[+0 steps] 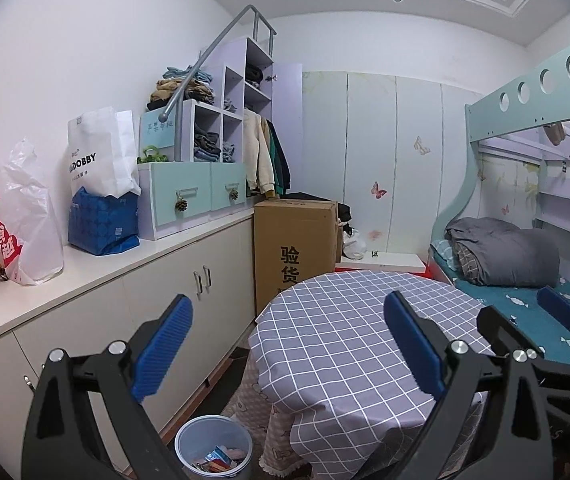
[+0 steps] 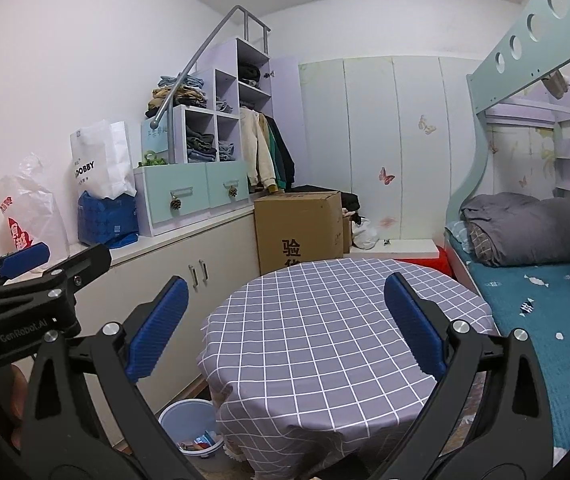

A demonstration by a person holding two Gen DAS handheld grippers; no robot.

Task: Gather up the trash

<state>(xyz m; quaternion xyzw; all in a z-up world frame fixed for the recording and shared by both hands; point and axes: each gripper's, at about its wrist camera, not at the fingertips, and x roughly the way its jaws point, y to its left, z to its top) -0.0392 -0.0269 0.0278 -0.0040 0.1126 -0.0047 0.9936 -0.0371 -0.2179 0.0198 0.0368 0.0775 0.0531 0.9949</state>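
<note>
Left wrist view: bin beside table holds light, crinkly wrappers; pinch by an edge. Left gripper and right gripper both spread, empty.

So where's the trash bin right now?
The trash bin sits on the floor at the lower left, between the white cabinet and the checked-cloth table.
</note>
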